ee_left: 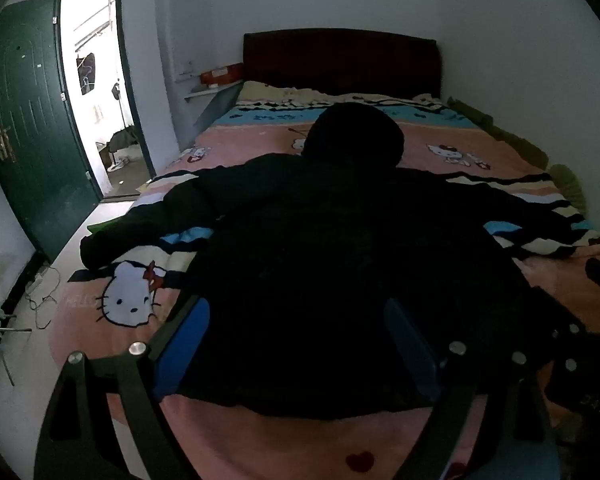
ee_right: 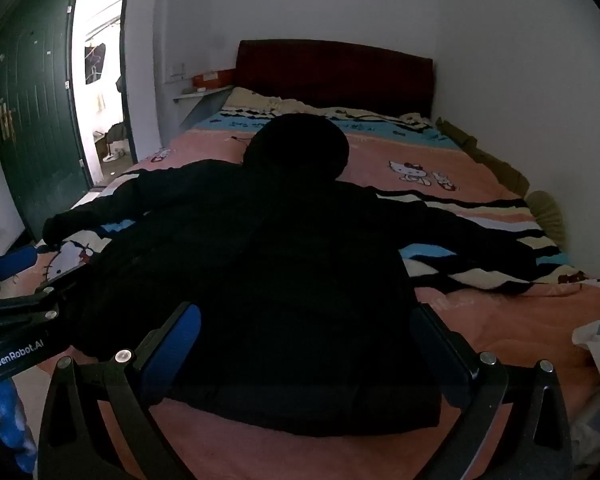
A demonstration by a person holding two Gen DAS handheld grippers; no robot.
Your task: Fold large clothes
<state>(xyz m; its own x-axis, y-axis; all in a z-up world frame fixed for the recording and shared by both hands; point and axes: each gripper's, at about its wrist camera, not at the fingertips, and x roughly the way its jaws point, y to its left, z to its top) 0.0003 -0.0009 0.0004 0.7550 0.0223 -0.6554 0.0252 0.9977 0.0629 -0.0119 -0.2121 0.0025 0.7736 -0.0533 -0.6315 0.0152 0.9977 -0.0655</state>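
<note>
Fingers of both grippers stood wide apart, pressing on nothing. Left gripper [ee_left: 296,344] and right gripper [ee_right: 308,348] hovered over the hem of the black hooded jacket [ee_left: 340,232]. Jacket lay spread flat on the bed [ee_left: 560,292], hem near the foot edge, hood toward the headboard [ee_left: 340,60], sleeves out toward both side edges.

**Dark and hidden spots**

The black jacket [ee_left: 340,248] is so dark that its folds and front or back cannot be told. It hides much of the bedspread [ee_left: 440,148]. The doorway [ee_left: 96,80] is washed out.
</note>
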